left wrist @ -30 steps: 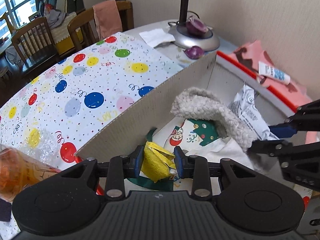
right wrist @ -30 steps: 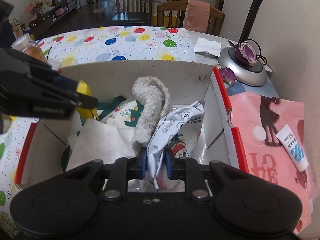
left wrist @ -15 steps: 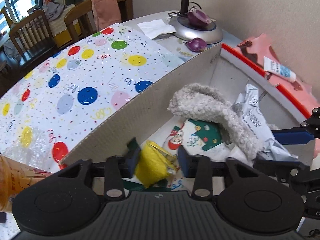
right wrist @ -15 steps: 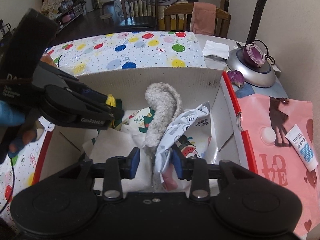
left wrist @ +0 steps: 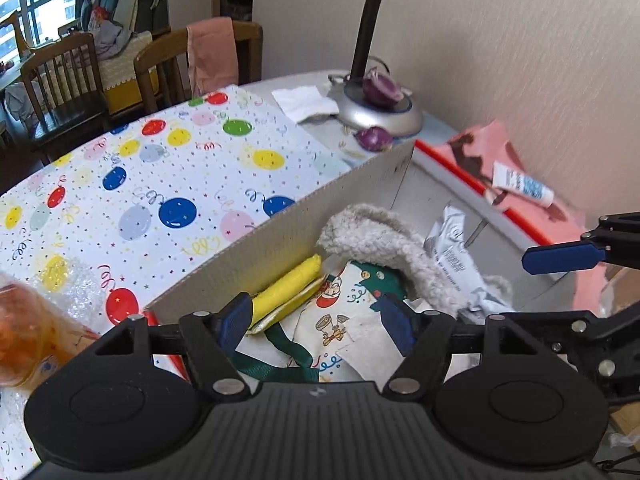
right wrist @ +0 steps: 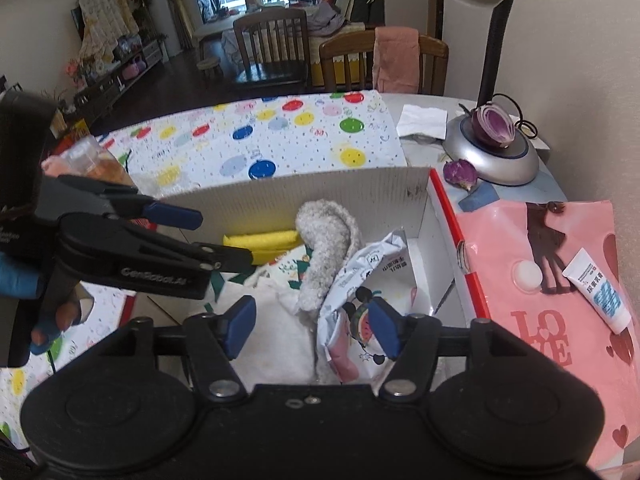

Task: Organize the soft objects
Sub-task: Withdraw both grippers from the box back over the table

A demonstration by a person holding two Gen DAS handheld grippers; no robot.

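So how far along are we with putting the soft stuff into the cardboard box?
Mostly done, it seems. The yellow cloth, fuzzy grey sock, printed fabric bag and white plastic pouch all lie inside the cardboard box. Nothing is in hand: the left gripper and right gripper are both open and empty above it. Possibly left: the bubble wrap outside the box.

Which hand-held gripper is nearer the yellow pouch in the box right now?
Left. The left hand-held gripper is open just short of the yellow pouch; the right hand-held gripper sits farther off, straddling the grey-white packet.
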